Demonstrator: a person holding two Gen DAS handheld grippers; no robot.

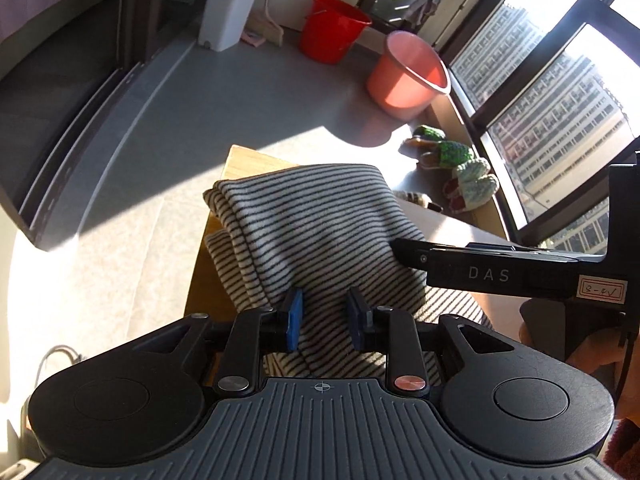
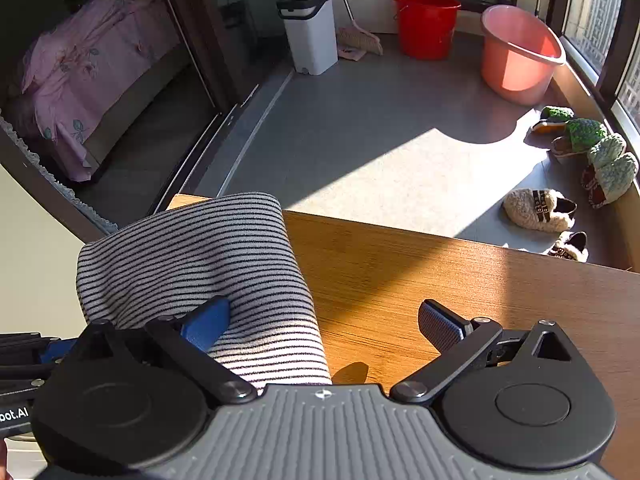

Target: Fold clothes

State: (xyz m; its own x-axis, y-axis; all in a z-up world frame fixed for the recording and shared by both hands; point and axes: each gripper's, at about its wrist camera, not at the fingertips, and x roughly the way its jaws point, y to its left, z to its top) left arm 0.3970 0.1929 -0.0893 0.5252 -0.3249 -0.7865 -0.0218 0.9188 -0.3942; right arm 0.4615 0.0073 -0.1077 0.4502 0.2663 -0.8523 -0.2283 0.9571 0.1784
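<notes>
A folded black-and-white striped garment [image 1: 316, 232] lies on the wooden table [image 1: 240, 162], near its left end; it also shows in the right wrist view [image 2: 208, 264]. My left gripper [image 1: 323, 320] hovers over the garment's near part, its blue pads apart with a modest gap and nothing between them. My right gripper [image 2: 324, 326] is wide open, its left pad [image 2: 206, 324] resting against the garment's right side and its right pad over bare table [image 2: 440, 272]. The right gripper's fingers [image 1: 412, 252] show from the side in the left wrist view, at the garment's right edge.
On the floor beyond the table stand a red bucket [image 2: 426, 24], a pink basin [image 2: 520, 54] and a white bin [image 2: 310, 30]. Several slippers [image 2: 538, 210] line the window wall on the right. A bed with a pink cover [image 2: 92, 68] is behind a sliding door at left.
</notes>
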